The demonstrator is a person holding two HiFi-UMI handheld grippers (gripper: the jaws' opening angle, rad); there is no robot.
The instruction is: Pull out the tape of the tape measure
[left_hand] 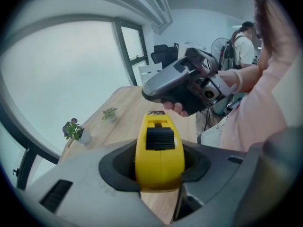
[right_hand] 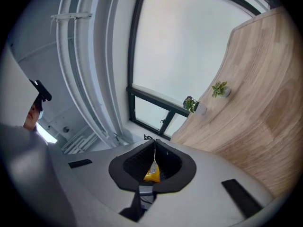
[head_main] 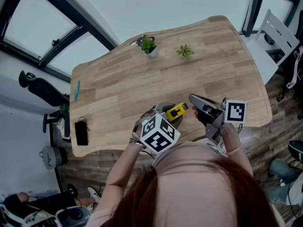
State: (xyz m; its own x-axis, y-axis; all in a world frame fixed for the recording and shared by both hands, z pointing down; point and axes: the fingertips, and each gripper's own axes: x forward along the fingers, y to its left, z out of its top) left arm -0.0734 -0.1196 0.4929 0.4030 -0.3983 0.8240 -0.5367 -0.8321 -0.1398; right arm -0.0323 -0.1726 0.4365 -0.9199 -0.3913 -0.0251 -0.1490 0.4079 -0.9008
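Observation:
A yellow tape measure (head_main: 177, 110) with a black ribbed slide button is clamped between the jaws of my left gripper (head_main: 169, 113), just above the wooden table's (head_main: 199, 70) near edge. In the left gripper view the case (left_hand: 160, 150) points away from me, its metal tape hook (left_hand: 156, 113) still at the case mouth. My right gripper (head_main: 193, 99) hovers close over that front end, jaws together; it also shows in the left gripper view (left_hand: 165, 86). In the right gripper view its jaws (right_hand: 155, 148) meet, and a sliver of yellow (right_hand: 151, 174) shows through the slit low between them.
Two small potted plants (head_main: 147, 44) (head_main: 185, 51) stand at the table's far edge. A blue pen (head_main: 76, 90) and a black object (head_main: 81, 132) lie at its left end. A white chair (head_main: 277, 37) stands beyond the right end. A person (left_hand: 244, 37) stands in the background.

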